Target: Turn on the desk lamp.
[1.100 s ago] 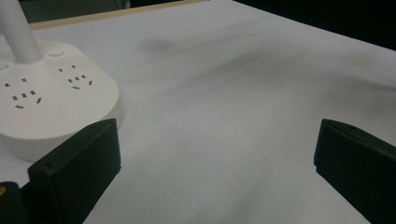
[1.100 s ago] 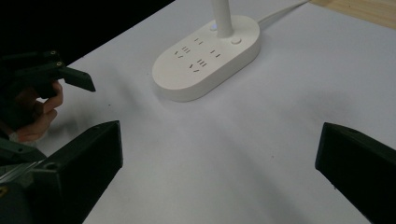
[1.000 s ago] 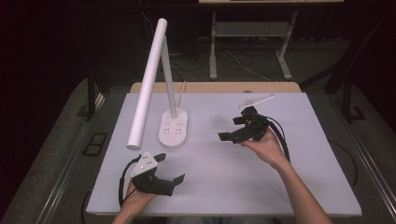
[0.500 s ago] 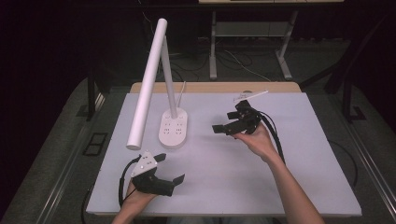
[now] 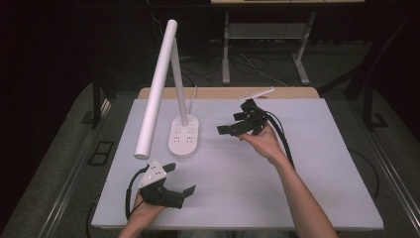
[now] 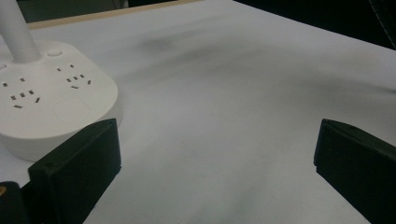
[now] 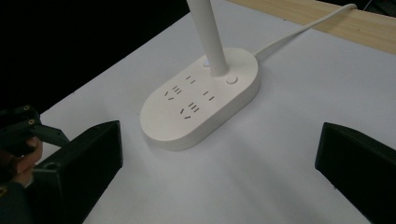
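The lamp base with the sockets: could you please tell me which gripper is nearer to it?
Right. The right gripper hovers just beside the lamp base; the left gripper sits farther off, near the table's front edge.

Lamp base [image 6: 51, 105]: ahead of my left tongs, cut off at the left edge of the left gripper view; its stem leaves the top.
Lamp stem [image 7: 208, 35]: ahead of my right tongs, cropped at the top.
My left hand [image 7: 18, 161]: mostly behind my right tongs' jaw.
Socket markings: too small to read.

White desk lamp [image 5: 184, 134] (upright) mid-table
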The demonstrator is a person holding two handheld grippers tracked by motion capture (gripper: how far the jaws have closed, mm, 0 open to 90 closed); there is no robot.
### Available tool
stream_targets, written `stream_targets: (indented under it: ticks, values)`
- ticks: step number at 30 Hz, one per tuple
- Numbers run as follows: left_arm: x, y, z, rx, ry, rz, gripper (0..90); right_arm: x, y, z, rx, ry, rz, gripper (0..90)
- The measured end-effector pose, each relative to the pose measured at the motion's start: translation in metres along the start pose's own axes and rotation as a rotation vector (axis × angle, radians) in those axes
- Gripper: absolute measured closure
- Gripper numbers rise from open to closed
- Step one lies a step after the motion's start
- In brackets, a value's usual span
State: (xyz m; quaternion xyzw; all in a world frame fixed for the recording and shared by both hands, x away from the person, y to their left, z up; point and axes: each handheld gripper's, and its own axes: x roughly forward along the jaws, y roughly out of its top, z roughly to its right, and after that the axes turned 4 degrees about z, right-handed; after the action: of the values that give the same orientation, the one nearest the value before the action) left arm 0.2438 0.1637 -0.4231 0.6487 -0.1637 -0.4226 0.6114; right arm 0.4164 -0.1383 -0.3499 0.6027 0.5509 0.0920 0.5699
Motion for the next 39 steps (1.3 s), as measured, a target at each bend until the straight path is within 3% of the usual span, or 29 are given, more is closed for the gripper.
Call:
stream_targets:
  ticks: [17,18,20,30,39]
  values:
    - [-0.001,0.0,0.0,-0.002,0.001,0.008,0.0,0.04,0.026,-0.007,-0.012,0.002,-0.032,0.3]
    - [-0.001,0.0,0.0,-0.002,0.001,0.008,0.0,0.042,0.027,-0.008,-0.018,-0.007,-0.035,2.6]
    - [-0.002,0.0,-0.001,-0.005,0.005,0.014,0.0,0.045,0.029,-0.008,-0.028,0.005,-0.019,16.2]
    - [-0.003,0.001,-0.002,-0.001,0.011,0.013,0.0,0.061,0.033,0.001,0.001,-0.035,0.02,40.1]
    - [-0.002,0.001,-0.003,0.001,0.009,0.012,0.0,0.085,0.039,0.007,0.037,-0.004,0.021,58.4]
